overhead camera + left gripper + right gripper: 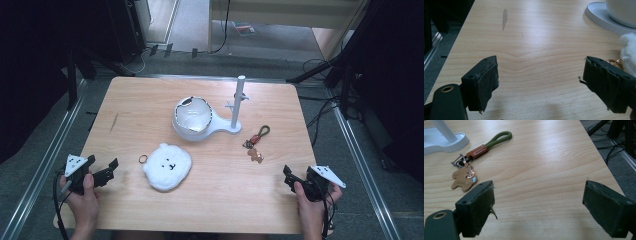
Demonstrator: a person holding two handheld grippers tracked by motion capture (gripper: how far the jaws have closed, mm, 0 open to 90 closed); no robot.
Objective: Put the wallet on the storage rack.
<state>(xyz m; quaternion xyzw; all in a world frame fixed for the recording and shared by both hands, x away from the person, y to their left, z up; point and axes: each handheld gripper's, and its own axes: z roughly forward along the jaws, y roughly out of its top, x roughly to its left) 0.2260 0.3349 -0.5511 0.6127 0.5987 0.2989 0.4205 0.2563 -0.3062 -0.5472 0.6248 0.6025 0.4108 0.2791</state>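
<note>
Light wood-grain worktop (210,200) w/ rounded corners, seen from high view. Left hand-held gripper (106,169) sits at near-left corner, held by person's left hand (82,200); jaws spread wide apart, nothing between them, just bare wood in the left gripper view. Right hand-held gripper (288,176) at near-right edge, in person's right hand (311,207); jaws also wide apart & empty, over bare wood in the right gripper view. Centre-rear: white plastic stand w/ rounded bowl-like holder, flat base & upright post (200,120); post end at right, w/ small cross pegs. Fluffy white round plush pouch w/ small bear face (167,166) lies flat near centre-front, just right of left hand-held gripper, well apart from the right one; small gold ring (143,159) at its left edge. Right of the stand base, near but apart: olive-green cord loop keychain w/ brown leather band, metal clasp & tan bear-shaped charm (472,155), lying flat, ahead-left of the right hand-held gripper's jaws. Dark streak mark (504,18) on the wood, far-left part.
</note>
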